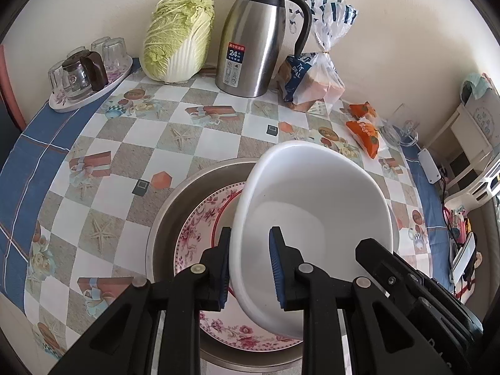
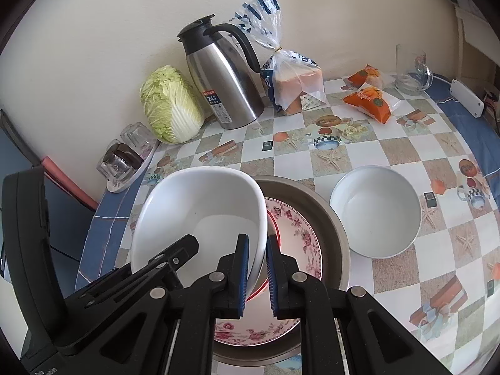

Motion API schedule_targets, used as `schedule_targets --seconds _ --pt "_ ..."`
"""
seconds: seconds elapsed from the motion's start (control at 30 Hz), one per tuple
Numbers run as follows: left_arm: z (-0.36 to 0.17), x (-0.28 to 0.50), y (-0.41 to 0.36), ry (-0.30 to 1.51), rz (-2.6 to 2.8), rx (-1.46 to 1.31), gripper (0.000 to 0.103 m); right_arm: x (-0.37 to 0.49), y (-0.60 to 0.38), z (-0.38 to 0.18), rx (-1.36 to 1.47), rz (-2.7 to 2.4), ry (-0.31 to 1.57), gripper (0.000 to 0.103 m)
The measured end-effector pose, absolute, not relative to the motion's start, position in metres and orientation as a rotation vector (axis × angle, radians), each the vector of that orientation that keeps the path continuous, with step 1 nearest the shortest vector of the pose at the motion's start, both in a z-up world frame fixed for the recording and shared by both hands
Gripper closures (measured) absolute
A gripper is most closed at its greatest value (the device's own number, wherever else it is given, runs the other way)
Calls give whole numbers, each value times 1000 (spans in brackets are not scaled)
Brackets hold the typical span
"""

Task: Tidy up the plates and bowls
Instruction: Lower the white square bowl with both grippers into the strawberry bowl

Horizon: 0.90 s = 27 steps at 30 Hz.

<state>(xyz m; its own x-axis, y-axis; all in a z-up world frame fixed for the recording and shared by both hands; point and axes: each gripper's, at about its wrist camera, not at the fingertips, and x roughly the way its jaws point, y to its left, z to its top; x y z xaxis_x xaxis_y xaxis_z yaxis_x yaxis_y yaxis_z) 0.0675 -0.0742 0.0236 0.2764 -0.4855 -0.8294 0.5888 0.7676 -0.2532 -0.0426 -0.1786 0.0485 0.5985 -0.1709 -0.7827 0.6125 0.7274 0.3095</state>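
Covering the table (image 1: pixel 131 131), a checkered cloth meets a cream wall (image 1: pixel 109 6).

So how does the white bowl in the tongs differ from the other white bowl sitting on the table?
The held bowl is tilted and lifted over the floral plate; the free bowl sits flat on the tablecloth. The held bowl's rim is clamped on opposite sides by the left tongs and the right tongs; nothing touches the free bowl. The held bowl's rim looks squarish, the free bowl's round. Both are plain white and empty.
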Motion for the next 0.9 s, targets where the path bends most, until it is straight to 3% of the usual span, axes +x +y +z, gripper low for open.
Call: schedule_targets --seconds 0.9 --pt "20 70 -77 1077 -723 119 79 -40 -189 26 664 -498 862 89"
